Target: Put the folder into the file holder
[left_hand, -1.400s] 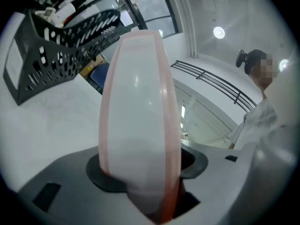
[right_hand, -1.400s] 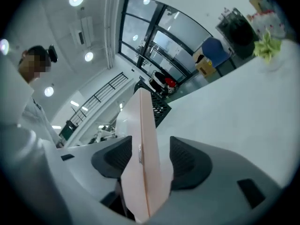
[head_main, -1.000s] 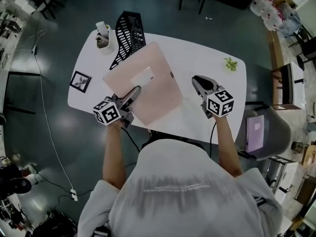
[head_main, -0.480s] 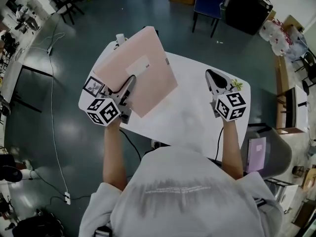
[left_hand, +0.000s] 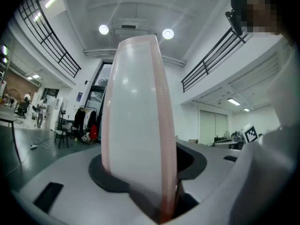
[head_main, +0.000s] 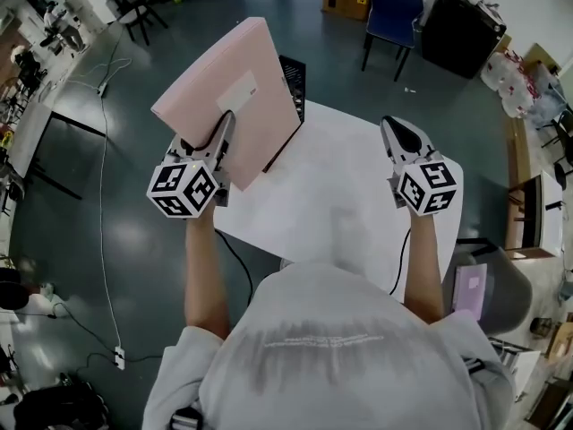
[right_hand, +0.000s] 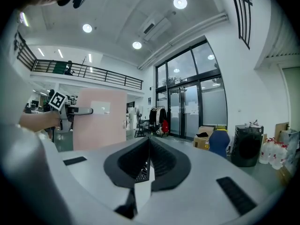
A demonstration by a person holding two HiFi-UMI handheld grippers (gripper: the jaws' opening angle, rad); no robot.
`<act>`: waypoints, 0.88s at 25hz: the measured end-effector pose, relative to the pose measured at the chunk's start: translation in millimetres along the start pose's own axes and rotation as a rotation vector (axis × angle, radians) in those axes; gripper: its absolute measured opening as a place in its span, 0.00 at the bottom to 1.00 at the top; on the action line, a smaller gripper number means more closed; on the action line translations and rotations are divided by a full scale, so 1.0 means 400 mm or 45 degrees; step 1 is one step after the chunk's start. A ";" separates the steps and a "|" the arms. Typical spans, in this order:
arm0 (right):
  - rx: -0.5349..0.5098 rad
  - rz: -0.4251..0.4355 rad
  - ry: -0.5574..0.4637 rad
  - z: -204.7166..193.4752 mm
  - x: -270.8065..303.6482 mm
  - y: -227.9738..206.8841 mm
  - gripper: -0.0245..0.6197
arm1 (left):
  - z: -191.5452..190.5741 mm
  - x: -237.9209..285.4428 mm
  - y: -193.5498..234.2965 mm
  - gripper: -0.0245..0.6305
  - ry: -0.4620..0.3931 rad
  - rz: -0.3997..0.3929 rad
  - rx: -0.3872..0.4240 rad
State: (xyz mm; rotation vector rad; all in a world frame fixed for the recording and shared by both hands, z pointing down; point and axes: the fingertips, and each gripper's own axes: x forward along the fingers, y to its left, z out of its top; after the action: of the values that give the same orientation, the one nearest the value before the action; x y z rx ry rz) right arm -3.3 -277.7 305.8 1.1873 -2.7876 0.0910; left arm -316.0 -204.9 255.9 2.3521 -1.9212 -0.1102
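A person at a white bench (head_main: 331, 209) holds one pink folder (head_main: 224, 79) in the air. It is clamped at its near edge by the left hand-held gripper (head_main: 222, 125), whose jaws have just been closing a little with the folder between them. The folder stands on edge and tilted, clear of the bench top. It hangs over the bench's far left corner and hides most of the black mesh file holder (head_main: 294, 83) behind it. The right hand-held gripper (head_main: 394, 131) hovers over the right side of the bench, well apart from the folder, its jaws pressed together on nothing.

The step in hand looks like the carry: the folder is up and gripped, but not yet in the holder. The next move probably calls for bringing the folder's lower edge over one of the holder's slots, squaring it to the dividers and letting it down before the left jaws let go. Because the folder blocks the person's view of the holder, lining it up may be the tricky part. The idle right hand-held gripper could steady the holder or the folder's free edge if either one shifts.

By count:
- one folder, with one white label (head_main: 240, 92) on its face
- one file holder
- two hand-held grippers
- one bench
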 end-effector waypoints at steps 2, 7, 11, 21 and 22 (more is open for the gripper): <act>0.007 -0.002 -0.004 0.005 0.014 0.015 0.09 | 0.021 0.005 0.021 0.42 -0.021 0.030 0.024; 0.009 -0.033 0.000 0.015 0.049 0.052 0.09 | 0.074 0.040 0.079 0.42 -0.073 0.086 0.112; 0.019 -0.095 0.019 -0.001 0.071 0.061 0.09 | 0.072 0.100 0.110 0.41 -0.058 0.097 0.173; 0.064 -0.208 0.095 -0.081 0.089 0.083 0.09 | -0.030 0.219 0.134 0.41 -0.110 0.089 0.138; 0.064 -0.214 0.109 -0.093 0.091 0.087 0.09 | -0.045 0.227 0.136 0.41 -0.116 0.091 0.132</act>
State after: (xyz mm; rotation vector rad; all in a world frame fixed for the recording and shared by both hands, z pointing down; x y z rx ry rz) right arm -50.7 -276.1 346.6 1.3897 -2.6156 0.1935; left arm -348.6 -303.9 281.5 2.3787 -2.0993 -0.1166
